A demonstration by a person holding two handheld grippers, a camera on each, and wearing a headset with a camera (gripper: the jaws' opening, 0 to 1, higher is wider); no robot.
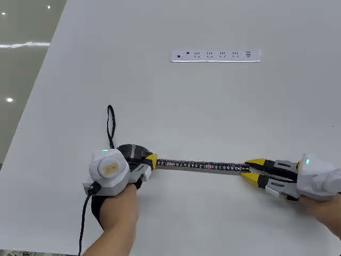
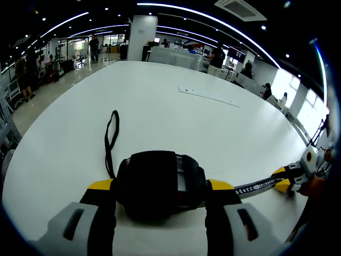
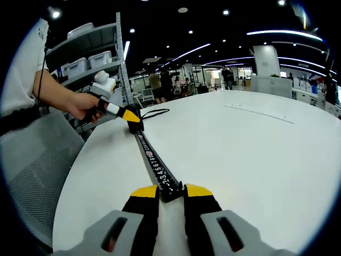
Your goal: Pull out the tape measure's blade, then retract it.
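Observation:
A black tape measure case [image 1: 134,152] [image 2: 160,181] lies on the white table, and my left gripper [image 1: 145,164] [image 2: 160,186] is shut on it, a yellow-tipped jaw at each side. Its blade [image 1: 200,166] [image 3: 155,165] [image 2: 258,185] runs out flat along the table to the right. My right gripper [image 1: 250,172] [image 3: 171,193] is shut on the blade's end hook. The case's black wrist strap [image 1: 111,124] [image 2: 110,140] trails away from the case on the table. In the right gripper view the case [image 3: 134,117] sits at the blade's far end.
A white power strip [image 1: 216,55] [image 2: 208,96] [image 3: 259,113] lies far back on the table. The table's left edge [image 1: 32,96] drops to a shiny floor. Shelving with boxes [image 3: 90,64] and people stand beyond the table.

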